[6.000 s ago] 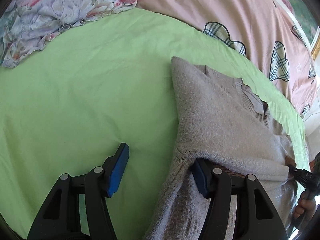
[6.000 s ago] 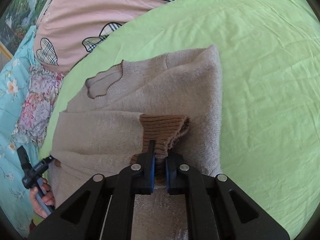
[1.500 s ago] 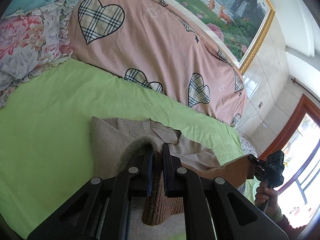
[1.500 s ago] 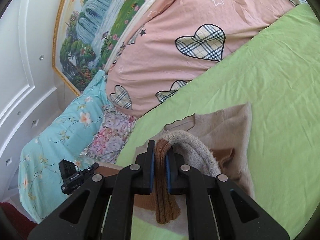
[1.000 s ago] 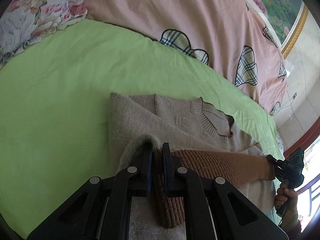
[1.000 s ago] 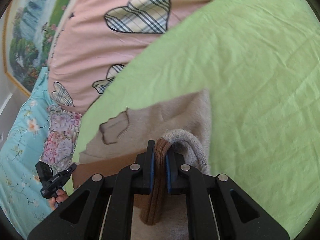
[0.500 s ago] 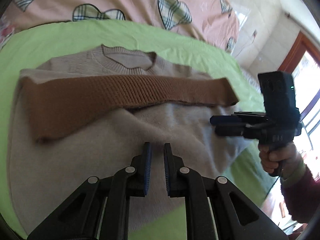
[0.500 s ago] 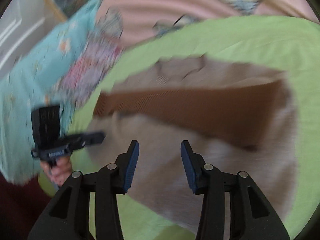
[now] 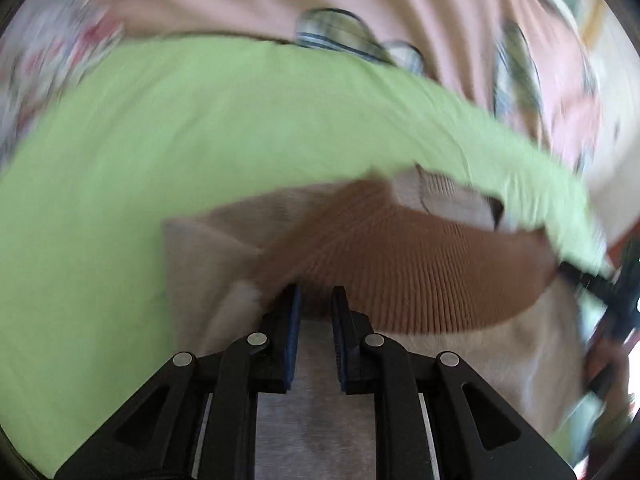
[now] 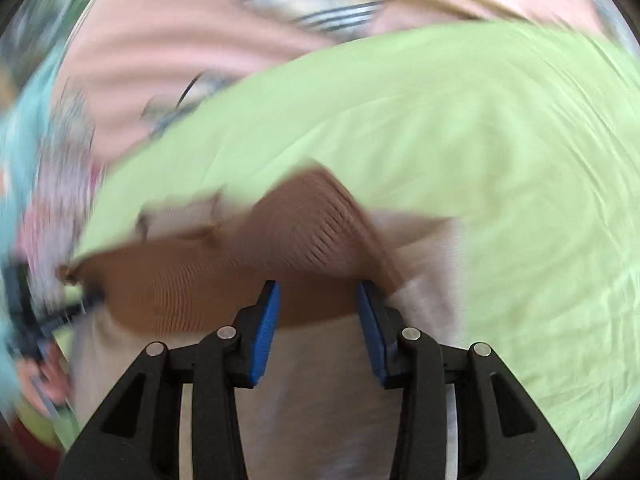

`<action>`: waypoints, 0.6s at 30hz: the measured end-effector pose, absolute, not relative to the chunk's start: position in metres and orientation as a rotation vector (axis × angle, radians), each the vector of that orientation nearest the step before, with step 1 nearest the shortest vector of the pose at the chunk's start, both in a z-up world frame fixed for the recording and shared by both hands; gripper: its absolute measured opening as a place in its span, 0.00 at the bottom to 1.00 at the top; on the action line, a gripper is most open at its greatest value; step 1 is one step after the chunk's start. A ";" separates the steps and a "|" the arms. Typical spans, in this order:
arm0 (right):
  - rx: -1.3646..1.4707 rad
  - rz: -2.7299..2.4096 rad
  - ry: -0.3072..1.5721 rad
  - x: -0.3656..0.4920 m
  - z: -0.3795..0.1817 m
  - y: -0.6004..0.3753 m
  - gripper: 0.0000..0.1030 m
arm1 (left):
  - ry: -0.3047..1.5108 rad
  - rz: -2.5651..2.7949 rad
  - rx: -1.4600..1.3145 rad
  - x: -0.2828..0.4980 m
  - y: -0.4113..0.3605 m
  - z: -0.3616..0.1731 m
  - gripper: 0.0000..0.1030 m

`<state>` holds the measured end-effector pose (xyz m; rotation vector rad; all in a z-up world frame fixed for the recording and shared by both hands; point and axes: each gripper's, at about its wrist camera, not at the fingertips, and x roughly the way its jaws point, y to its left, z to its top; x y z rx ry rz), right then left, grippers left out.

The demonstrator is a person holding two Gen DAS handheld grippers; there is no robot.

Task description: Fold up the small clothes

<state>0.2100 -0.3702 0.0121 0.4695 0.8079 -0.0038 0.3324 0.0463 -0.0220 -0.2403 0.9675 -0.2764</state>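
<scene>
A beige knit sweater point(image 9: 200, 252) lies folded on the green sheet point(image 9: 180, 128); its brown ribbed hem band point(image 9: 420, 276) lies across the top, near the collar point(image 9: 452, 200). My left gripper point(image 9: 316, 300) is slightly open and empty, just over the band's near edge. In the right wrist view the sweater point(image 10: 320, 380) and brown band point(image 10: 240, 276) lie below my right gripper point(image 10: 318, 300), which is open wide and empty. Both views are motion-blurred.
A pink quilt with plaid hearts point(image 9: 360, 8) lies beyond the sheet. Floral bedding point(image 10: 52, 184) sits at the left. The other gripper and hand show at each view's edge: the right one point(image 9: 604, 292), the left one point(image 10: 32, 320).
Both grippers let go of the hem band after carrying it up over the sweater. Since half a second ago both cameras have swung, and the left jaws have opened a little.
</scene>
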 end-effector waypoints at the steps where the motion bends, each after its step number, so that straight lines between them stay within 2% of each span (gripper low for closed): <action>1: 0.492 -0.002 0.797 0.206 0.013 -0.374 0.41 | 0.955 -0.275 -0.269 0.328 0.054 -0.022 0.14; 5: 0.469 -0.005 0.776 0.177 0.017 -0.371 0.43 | 0.919 -0.248 -0.312 0.299 0.063 -0.021 0.16; 7: 0.470 0.011 0.769 0.164 0.021 -0.359 0.45 | 0.904 -0.250 -0.329 0.276 0.069 -0.016 0.23; 13: 0.480 0.065 0.742 0.110 0.029 -0.325 0.54 | 0.880 -0.291 -0.417 0.200 0.081 -0.011 0.25; 18: 0.524 0.112 0.726 0.068 0.026 -0.300 0.57 | 0.867 -0.359 -0.457 0.142 0.071 -0.009 0.30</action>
